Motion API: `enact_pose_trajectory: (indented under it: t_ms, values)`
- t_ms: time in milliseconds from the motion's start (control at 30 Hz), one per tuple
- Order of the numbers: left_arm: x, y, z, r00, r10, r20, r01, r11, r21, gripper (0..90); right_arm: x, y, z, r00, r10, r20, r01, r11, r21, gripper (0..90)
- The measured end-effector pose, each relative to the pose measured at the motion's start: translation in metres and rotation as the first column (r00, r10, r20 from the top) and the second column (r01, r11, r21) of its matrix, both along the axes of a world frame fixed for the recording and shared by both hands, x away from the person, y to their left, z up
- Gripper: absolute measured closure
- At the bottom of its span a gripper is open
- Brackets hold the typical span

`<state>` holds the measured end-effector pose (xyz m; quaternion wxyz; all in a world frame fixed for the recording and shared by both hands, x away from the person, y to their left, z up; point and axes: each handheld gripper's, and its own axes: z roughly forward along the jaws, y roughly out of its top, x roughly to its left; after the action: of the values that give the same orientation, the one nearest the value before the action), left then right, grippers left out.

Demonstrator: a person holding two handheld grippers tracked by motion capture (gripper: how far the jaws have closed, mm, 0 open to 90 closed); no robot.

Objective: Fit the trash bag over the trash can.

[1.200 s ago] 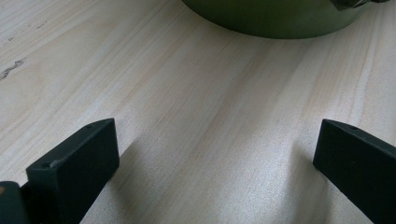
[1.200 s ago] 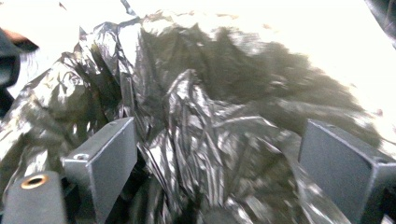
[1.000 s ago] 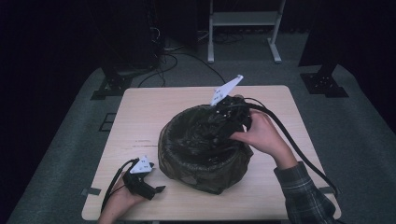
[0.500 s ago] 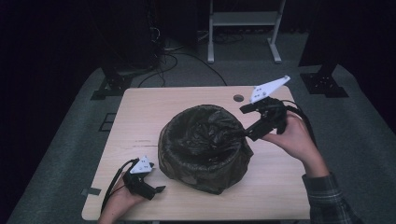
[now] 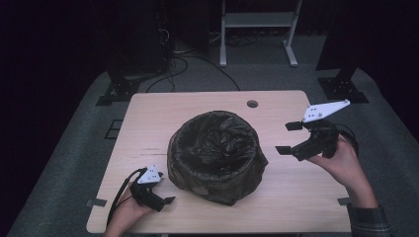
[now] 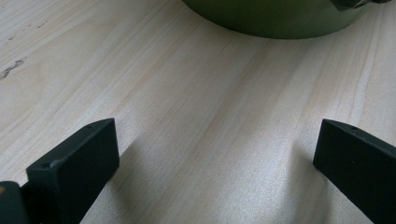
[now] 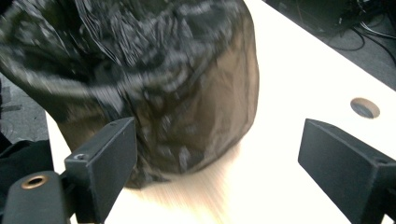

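Observation:
A round bin lined with a black plastic bag [image 5: 215,153] stands in the middle of the wooden table [image 5: 163,111]. To its right, held above the table, is my right gripper [image 5: 290,138], open and empty, jaws pointing at the bag [image 7: 154,88]. My left gripper [image 5: 167,201] rests on the table at the front left, just beside the bin's base. Its jaws are open with bare wood between them. The bin's green wall [image 6: 275,21] shows just ahead in the left gripper view.
A round cable hole [image 5: 252,104] sits in the table near the far edge, also seen as a hole [image 7: 364,108] in the right gripper view. Dark stands, cables and a white frame [image 5: 257,22] lie on the floor beyond.
My right gripper has pulled away from over the bag's far rim and swung right and a little down, now clear of the bin. The left gripper has stayed put.

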<state>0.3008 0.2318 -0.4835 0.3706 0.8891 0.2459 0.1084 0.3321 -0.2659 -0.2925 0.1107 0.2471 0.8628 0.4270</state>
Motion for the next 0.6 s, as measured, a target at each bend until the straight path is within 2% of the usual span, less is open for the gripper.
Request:
enact_pose_trajectory:
  t_ms: [33, 67, 233, 267, 333, 367, 433, 500, 533, 600]
  values:
    - [0.000, 0.000, 0.000, 1.0000, 0.000, 0.000, 0.000, 1.0000, 0.000, 0.0, 0.000, 0.000, 0.000, 1.0000, 0.000, 0.000, 0.000, 1.000, 0.000, 10.2]
    - [0.000, 0.000, 0.000, 1.0000, -0.001, -0.001, 0.001, 1.0000, 0.002, 0.0, -0.003, -0.007, -0.010, 0.9999, -0.015, 0.004, 0.015, 1.000, 0.010, 10.3]
    - [0.000, 0.000, 0.000, 1.0000, -0.001, 0.000, 0.001, 1.0000, 0.001, 0.0, -0.008, -0.016, -0.024, 0.9994, -0.032, 0.011, 0.032, 0.999, 0.025, 10.3]
    - [0.000, 0.000, 0.000, 1.0000, 0.000, -0.001, 0.000, 1.0000, 0.001, 0.0, -0.011, -0.021, -0.035, 0.9990, -0.043, 0.011, 0.042, 0.999, 0.030, 10.3]
    - [0.000, 0.000, 0.000, 1.0000, -0.001, -0.001, 0.001, 1.0000, 0.002, 0.0, -0.011, -0.022, -0.040, 0.9989, -0.046, 0.007, 0.046, 0.998, 0.033, 10.2]
    - [0.000, 0.000, 0.000, 1.0000, -0.001, -0.001, 0.001, 1.0000, 0.002, 0.0, -0.013, -0.025, -0.051, 0.9983, -0.059, 0.005, 0.058, 0.998, 0.036, 10.3]
    - [0.000, 0.000, 0.000, 1.0000, -0.001, -0.001, 0.001, 1.0000, 0.002, 0.0, -0.015, -0.028, -0.062, 0.9975, -0.071, 0.004, 0.071, 0.996, 0.048, 10.3]
    - [0.000, 0.000, 0.000, 1.0000, 0.000, -0.001, 0.000, 1.0000, 0.001, 0.0, -0.015, -0.030, -0.066, 0.9971, -0.077, 0.004, 0.076, 0.996, 0.050, 10.3]
    - [0.000, 0.000, 0.000, 1.0000, 0.000, -0.001, 0.000, 1.0000, 0.000, 0.0, -0.016, -0.033, -0.076, 0.9953, -0.097, 0.009, 0.096, 0.994, 0.050, 10.3]
    - [0.000, 0.000, 0.000, 1.0000, 0.001, -0.001, -0.001, 1.0000, 0.000, 0.0, -0.016, -0.034, -0.079, 0.9947, -0.103, 0.011, 0.102, 0.993, 0.053, 10.3]
